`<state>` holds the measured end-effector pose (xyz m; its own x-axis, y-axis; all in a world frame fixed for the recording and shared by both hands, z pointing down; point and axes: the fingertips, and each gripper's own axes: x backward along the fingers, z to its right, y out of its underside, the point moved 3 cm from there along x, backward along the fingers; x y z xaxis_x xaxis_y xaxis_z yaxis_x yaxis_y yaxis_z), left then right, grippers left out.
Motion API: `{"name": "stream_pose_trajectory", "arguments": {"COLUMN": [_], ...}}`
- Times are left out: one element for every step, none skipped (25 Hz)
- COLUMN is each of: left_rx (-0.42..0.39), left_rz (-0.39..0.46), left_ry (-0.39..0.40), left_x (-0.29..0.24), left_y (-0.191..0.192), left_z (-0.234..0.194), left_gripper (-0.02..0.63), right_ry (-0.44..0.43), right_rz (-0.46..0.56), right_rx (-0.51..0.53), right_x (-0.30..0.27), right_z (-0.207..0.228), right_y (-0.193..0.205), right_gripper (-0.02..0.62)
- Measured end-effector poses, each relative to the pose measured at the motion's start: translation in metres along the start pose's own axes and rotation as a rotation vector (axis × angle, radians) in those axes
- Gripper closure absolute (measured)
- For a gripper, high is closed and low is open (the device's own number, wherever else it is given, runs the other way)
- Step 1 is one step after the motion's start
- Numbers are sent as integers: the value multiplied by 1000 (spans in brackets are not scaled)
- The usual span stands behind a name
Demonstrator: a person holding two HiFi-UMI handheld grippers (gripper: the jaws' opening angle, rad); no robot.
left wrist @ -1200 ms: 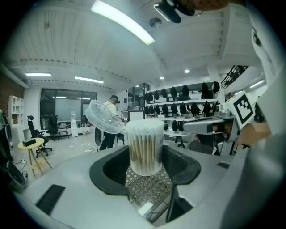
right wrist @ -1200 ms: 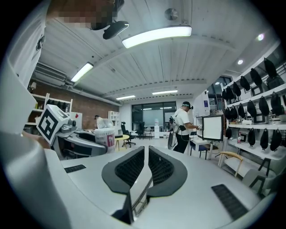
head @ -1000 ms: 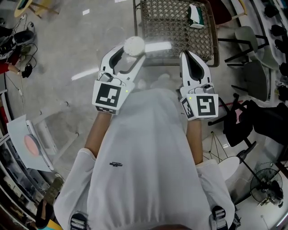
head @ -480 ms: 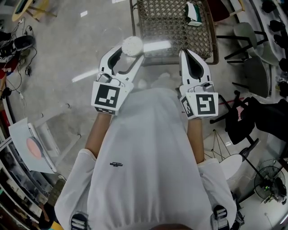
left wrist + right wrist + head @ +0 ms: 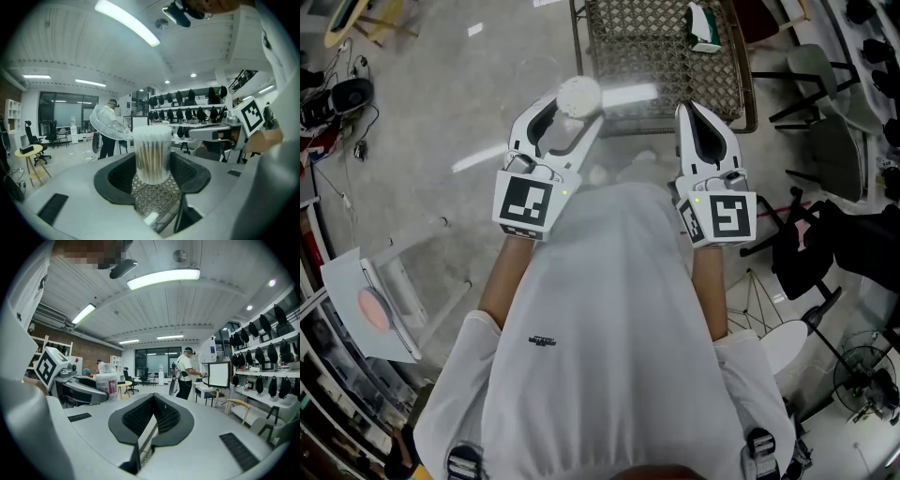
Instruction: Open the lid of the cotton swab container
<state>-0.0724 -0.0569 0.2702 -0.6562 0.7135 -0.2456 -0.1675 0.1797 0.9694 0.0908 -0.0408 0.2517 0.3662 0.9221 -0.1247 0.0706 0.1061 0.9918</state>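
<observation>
Lid (image 5: 107,124) hangs flipped back off the far-left rim of the cotton swab container (image 5: 152,152), so the job looks done. Left gripper (image 5: 572,106) clamps the tub upright between its pads in front of the person's chest (level, presumably so no swabs spill). Right gripper (image 5: 692,117), jaws pressed together on nothing, sits well apart to the right. There is free air between the two, and a woven chair (image 5: 656,47) stands beyond.
</observation>
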Motion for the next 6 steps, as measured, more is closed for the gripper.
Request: {"name": "stream_pose_trajectory", "arguments": {"left_rx": [-1, 0, 2, 4, 6, 8], "left_rz": [0, -1, -1, -2, -3, -5], "left_ry": [1, 1, 2, 2, 3, 4], "left_x": [0, -1, -1, -2, -3, -3], "left_y": [0, 0, 0, 1, 1, 2], "left_z": [0, -1, -1, -2, -3, -3], "left_gripper": [382, 382, 382, 382, 382, 382], "right_ry": [2, 4, 5, 6, 7, 8], "right_rz": [0, -1, -1, -2, -2, -3], "right_rx": [0, 1, 2, 2, 3, 3], "right_x": [0, -1, -2, -3, -4, -5], "right_z": [1, 1, 2, 2, 2, 2], "right_y": [0, 0, 0, 0, 0, 1], "right_gripper": [597, 597, 597, 597, 597, 597]}}
